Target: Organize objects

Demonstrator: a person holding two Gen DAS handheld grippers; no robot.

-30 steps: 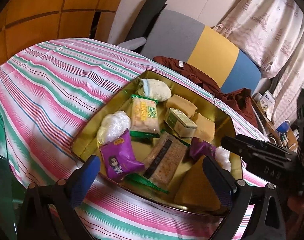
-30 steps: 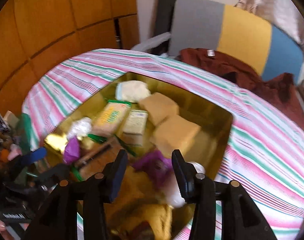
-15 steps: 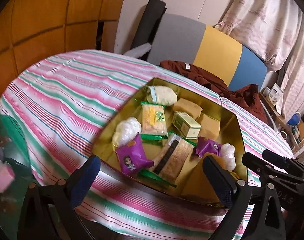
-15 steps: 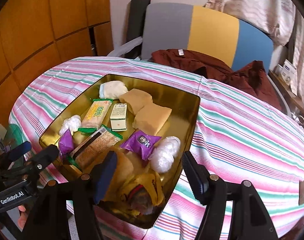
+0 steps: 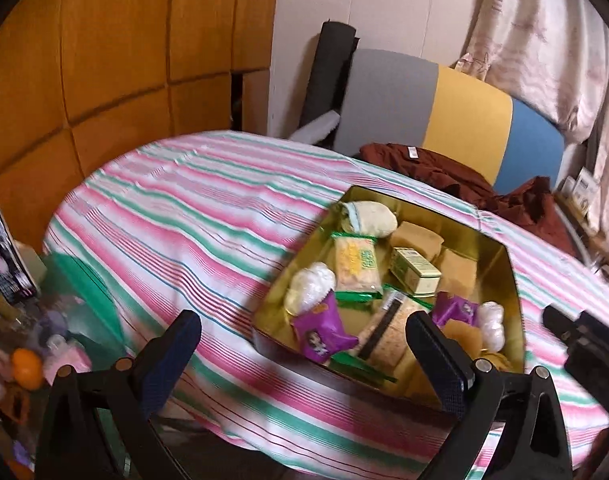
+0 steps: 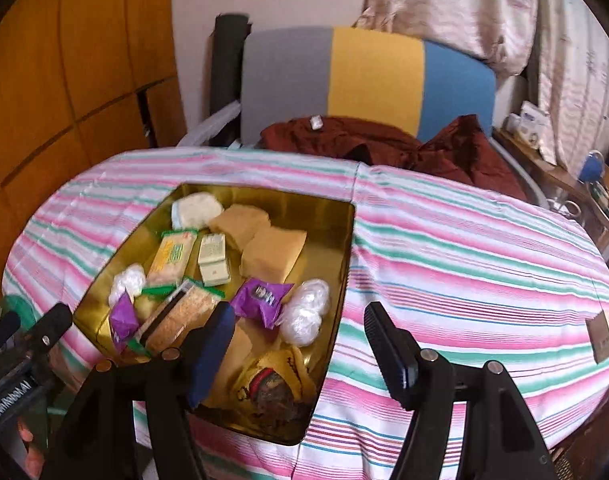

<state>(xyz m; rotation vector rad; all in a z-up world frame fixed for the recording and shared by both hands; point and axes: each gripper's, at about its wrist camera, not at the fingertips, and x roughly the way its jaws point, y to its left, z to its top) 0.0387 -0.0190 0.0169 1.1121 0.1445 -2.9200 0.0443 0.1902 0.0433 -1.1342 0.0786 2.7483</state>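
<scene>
While both claws hang above the near edge of the gold tray, this is the scene:
Gold tray (image 6: 336, 216): it lies on the striped table (image 6: 464, 248).
Snacks: purple packet (image 6: 260, 296), white wrapped ball (image 6: 306, 310), tan blocks (image 6: 272, 254) and small box (image 6: 213, 258) are all inside the tray.
Left claw (image 5: 304, 354): wide, nothing between its pads, over the tray's near-left corner.
Right claw (image 6: 300, 344): its jaws have just been opening; they stand apart and empty, over the tray's near-right rim.
Small card (image 6: 602, 336): on the table, well apart from the tray, to its right.
</scene>
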